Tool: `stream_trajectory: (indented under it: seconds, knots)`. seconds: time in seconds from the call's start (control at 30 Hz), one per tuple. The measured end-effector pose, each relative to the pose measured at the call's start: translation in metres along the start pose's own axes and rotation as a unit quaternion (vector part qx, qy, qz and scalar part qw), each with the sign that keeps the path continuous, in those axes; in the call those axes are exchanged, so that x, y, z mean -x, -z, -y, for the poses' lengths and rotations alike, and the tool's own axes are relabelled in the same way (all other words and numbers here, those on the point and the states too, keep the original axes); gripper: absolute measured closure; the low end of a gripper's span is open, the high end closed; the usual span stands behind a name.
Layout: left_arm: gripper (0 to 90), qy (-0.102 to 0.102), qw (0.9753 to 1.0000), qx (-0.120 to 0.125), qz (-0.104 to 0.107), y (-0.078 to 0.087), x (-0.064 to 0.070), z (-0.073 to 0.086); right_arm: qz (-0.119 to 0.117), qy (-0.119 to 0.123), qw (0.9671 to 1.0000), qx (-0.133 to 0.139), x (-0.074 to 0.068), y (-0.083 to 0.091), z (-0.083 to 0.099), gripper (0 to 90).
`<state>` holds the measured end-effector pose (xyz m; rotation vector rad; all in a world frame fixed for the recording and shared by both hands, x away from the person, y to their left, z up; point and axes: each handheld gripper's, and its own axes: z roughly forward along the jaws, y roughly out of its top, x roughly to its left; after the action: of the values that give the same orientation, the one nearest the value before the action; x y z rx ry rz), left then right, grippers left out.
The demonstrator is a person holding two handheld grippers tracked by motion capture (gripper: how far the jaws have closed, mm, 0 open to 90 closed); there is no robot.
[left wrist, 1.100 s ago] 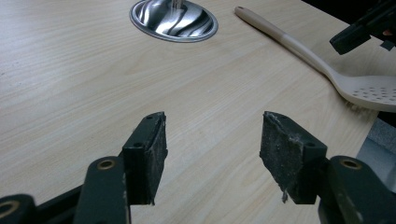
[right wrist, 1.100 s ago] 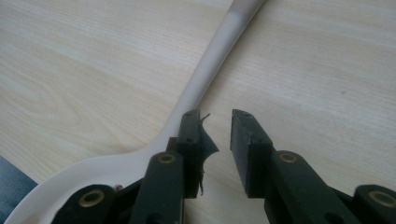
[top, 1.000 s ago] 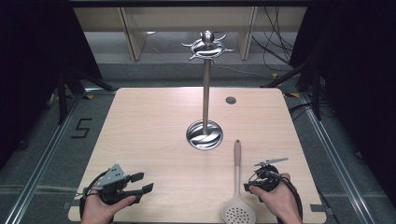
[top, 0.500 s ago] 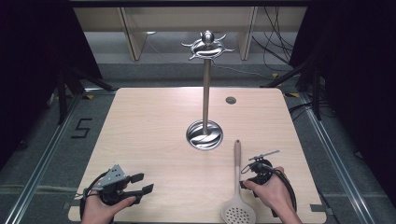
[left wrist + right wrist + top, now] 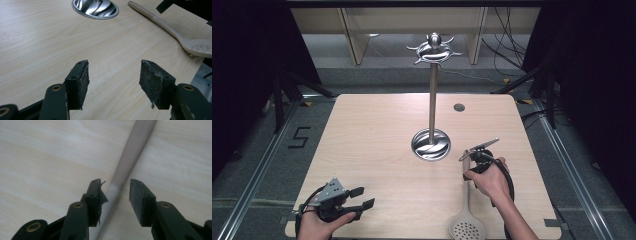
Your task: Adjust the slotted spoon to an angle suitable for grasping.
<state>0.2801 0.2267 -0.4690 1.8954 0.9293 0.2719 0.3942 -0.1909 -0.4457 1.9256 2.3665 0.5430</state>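
Pale wood surface carries a steel utensil stand; the slotted spoon lies just right of its base. Since a second ago the right tongs have moved forward onto the handle, jaws open astride it, ungripped: pickup looks imminent. Left tongs rest open, empty, well left of the stand.

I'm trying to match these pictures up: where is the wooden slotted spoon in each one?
High view: the slotted spoon lies lower right, handle under the right gripper.
Left gripper view: upper right.
Right gripper view: its handle runs between the open jaws.
Shared landmark: the spoon's pale handle on the table.
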Motion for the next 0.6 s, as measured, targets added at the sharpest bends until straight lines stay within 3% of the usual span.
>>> stream_trajectory:
  seconds: [0.07, 0.1, 0.2, 0.27, 0.33, 0.6]
  knots:
    - [39.8, -0.001, 1.0000, -0.001, -0.001, 0.001, 0.000, 0.000, 0.002, -0.002, 1.0000, 0.001, 0.002, -0.002, -0.008, 62.0]
    - [39.8, 0.007, 1.0000, 0.002, -0.001, 0.001, 0.001, 0.001, 0.004, -0.046, 0.9989, -0.007, -0.002, -0.005, -0.017, 61.5]
    - [39.7, 0.005, 1.0000, -0.001, -0.005, 0.002, 0.000, 0.001, 0.007, -0.029, 0.9996, 0.002, 0.004, -0.009, -0.025, 60.3]
    - [39.7, 0.005, 1.0000, -0.002, -0.005, 0.002, 0.000, 0.002, 0.010, -0.041, 0.9991, 0.011, 0.005, -0.013, -0.030, 59.4]
    - [39.8, 0.007, 1.0000, 0.000, -0.005, 0.002, 0.000, 0.002, 0.015, -0.037, 0.9991, 0.013, 0.008, -0.016, -0.034, 58.7]
    - [39.7, 0.010, 0.9999, -0.002, -0.008, 0.003, 0.001, 0.003, 0.030, -0.046, 0.9984, -0.014, 0.009, -0.028, -0.044, 56.1]
